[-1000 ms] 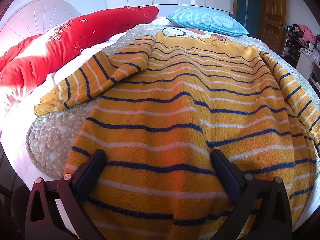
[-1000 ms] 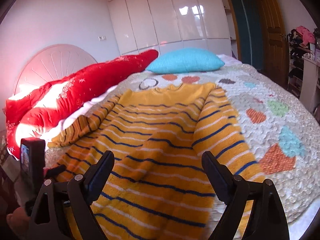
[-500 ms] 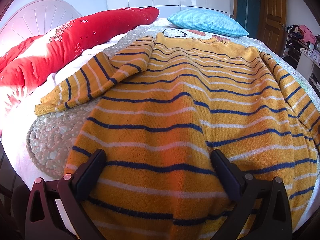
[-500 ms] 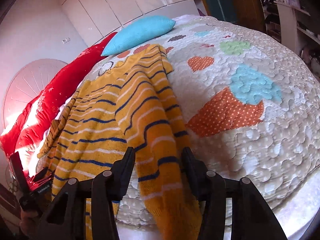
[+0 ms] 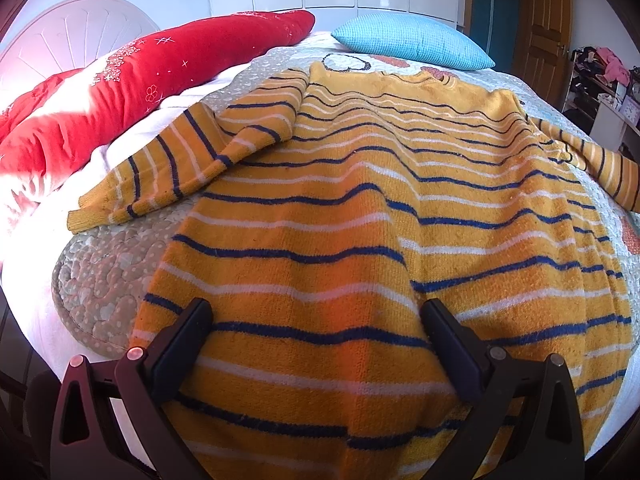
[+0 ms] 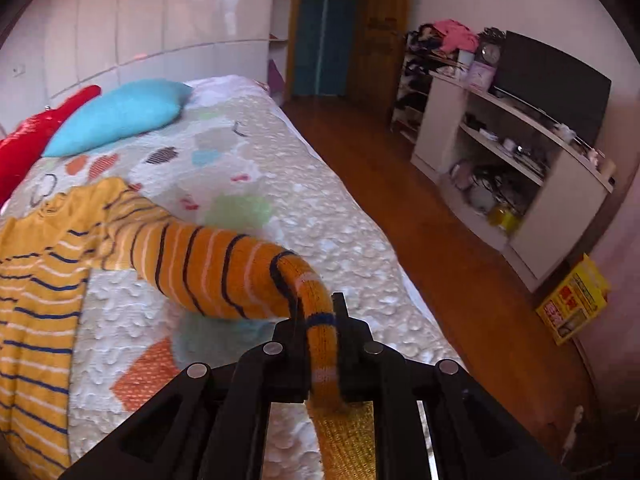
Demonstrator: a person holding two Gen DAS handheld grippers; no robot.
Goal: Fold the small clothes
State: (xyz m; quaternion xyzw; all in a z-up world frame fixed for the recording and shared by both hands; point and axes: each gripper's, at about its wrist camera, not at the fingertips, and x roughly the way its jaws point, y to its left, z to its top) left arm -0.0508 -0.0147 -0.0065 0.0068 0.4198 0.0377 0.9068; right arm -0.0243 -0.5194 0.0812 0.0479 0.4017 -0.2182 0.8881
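A yellow sweater (image 5: 360, 208) with navy and white stripes lies flat on the bed, hem toward me. Its left sleeve (image 5: 176, 164) lies bent out to the left. My left gripper (image 5: 316, 344) is open, its jaws wide apart just above the hem. My right gripper (image 6: 320, 332) is shut on the sweater's right sleeve (image 6: 224, 268) near the cuff and holds it lifted off the quilt, out to the right of the sweater body (image 6: 36, 304). The lifted sleeve also shows in the left wrist view (image 5: 600, 160).
The bed has a patterned quilt (image 6: 280, 184). A red pillow (image 5: 132, 84) and a blue pillow (image 5: 408, 40) lie at the head. A wooden floor (image 6: 400, 184), a white shelf unit (image 6: 512, 160) and a yellow box (image 6: 572, 300) are to the right.
My right gripper closed on the right sleeve, then lifted and pulled it out to the right, away from the body. My left gripper stayed open above the hem.
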